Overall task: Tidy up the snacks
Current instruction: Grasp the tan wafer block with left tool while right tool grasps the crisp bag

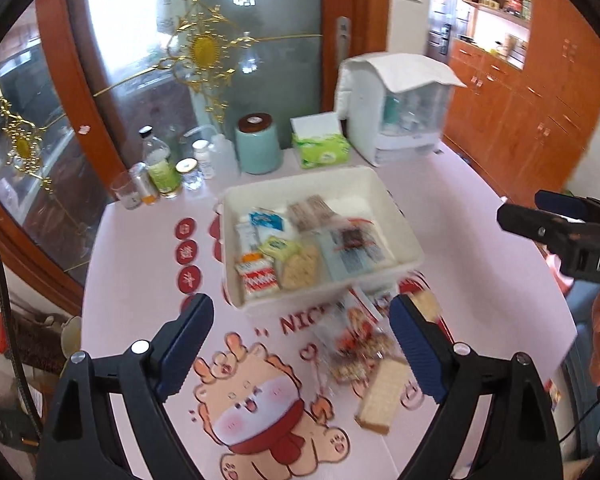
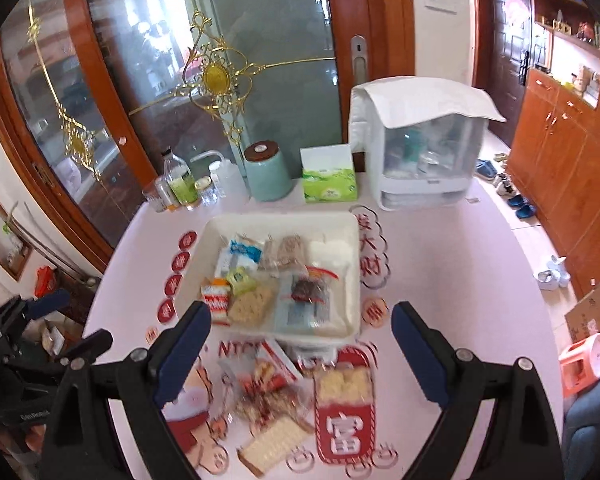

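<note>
A white bin (image 1: 396, 216) (image 2: 352, 240) stands mid-table and holds several snack packets, among them a red-and-white one (image 1: 257, 280) (image 2: 216, 301) and a pale cracker pack (image 1: 300, 267) (image 2: 252, 307). In front of it on the pink tablecloth lie loose snacks: a clear bag of mixed pieces (image 1: 354, 344) (image 2: 272, 398), a wafer bar (image 1: 380, 394) (image 2: 274, 442) and a cracker pack (image 2: 343, 386). My left gripper (image 1: 302, 340) hangs open above the cloth, nothing between its fingers. My right gripper (image 2: 300, 344) is open too, above the loose snacks, and empty. The right gripper also shows at the left wrist view's right edge (image 1: 560, 224).
Along the table's back stand bottles and jars (image 1: 164, 168) (image 2: 182, 184), a teal canister (image 1: 259, 144) (image 2: 268, 172), a green tissue box (image 1: 320, 144) (image 2: 329, 182) and a white covered rack (image 1: 396, 108) (image 2: 416, 140). Glass doors rise behind. Shoes and orange cabinets are on the right (image 2: 560, 152).
</note>
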A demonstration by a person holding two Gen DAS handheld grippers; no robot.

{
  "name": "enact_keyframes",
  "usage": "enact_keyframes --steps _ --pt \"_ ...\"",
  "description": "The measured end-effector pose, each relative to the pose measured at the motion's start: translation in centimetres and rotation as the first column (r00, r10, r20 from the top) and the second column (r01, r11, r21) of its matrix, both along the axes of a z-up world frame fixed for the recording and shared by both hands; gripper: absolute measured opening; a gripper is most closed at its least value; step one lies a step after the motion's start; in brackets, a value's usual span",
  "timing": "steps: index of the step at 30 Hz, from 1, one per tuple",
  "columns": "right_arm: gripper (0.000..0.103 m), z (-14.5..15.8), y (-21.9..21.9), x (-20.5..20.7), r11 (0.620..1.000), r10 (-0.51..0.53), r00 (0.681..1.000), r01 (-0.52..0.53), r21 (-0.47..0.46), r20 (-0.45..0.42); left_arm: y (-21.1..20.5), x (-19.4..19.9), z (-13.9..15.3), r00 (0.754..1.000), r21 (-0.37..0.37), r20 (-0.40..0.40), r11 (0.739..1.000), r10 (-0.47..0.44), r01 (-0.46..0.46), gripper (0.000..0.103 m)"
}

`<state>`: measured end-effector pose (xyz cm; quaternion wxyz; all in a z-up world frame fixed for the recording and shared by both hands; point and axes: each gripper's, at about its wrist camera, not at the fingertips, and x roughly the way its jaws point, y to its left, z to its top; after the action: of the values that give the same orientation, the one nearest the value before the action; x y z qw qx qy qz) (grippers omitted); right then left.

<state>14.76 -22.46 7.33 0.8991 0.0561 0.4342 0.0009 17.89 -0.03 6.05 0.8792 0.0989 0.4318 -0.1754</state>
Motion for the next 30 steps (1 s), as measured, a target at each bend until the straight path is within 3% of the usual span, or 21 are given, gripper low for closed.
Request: enact_keyframes --steps 10,18,24,27,30 --pt "0.092 -5.0 0.4 -6.2 0.981 0.067 0.994 -0.081 -0.177 -0.085 -2.8 -5.1 -6.5 0.990 0.007 -0.096 0.994 -0.106 0.107 0.089" --pt "0.090 -9.6 -1.3 -5.6 0.935 0.208 0.970 -0.234 -0.265 -0.124 -5.6 -5.5 -13.5 0.977 0.022 -0.205 0.998 -0.058 0.063 0.089" --pt "0.090 -14.6 -3.4 -2.9 0.874 0.361 0.910 -0.407 -0.266 -0.206 -7.2 -4.5 -20.0 0.952 0.060 -0.298 0.997 0.068 -0.053 0.089" --pt "0.090 -17.0 -4.1 -1.4 0.831 0.444 0.866 -0.494 -0.256 -0.229 -7.7 -3.9 -23.2 0.928 0.087 -0.347 0.989 0.139 -0.116 0.089" --pt "0.090 -19.5 -4.3 0.0 0.763 0.543 0.803 -0.594 -0.257 -0.245 -8.3 -3.7 -25.4 0.904 0.103 -0.386 0.982 0.185 -0.157 0.089"
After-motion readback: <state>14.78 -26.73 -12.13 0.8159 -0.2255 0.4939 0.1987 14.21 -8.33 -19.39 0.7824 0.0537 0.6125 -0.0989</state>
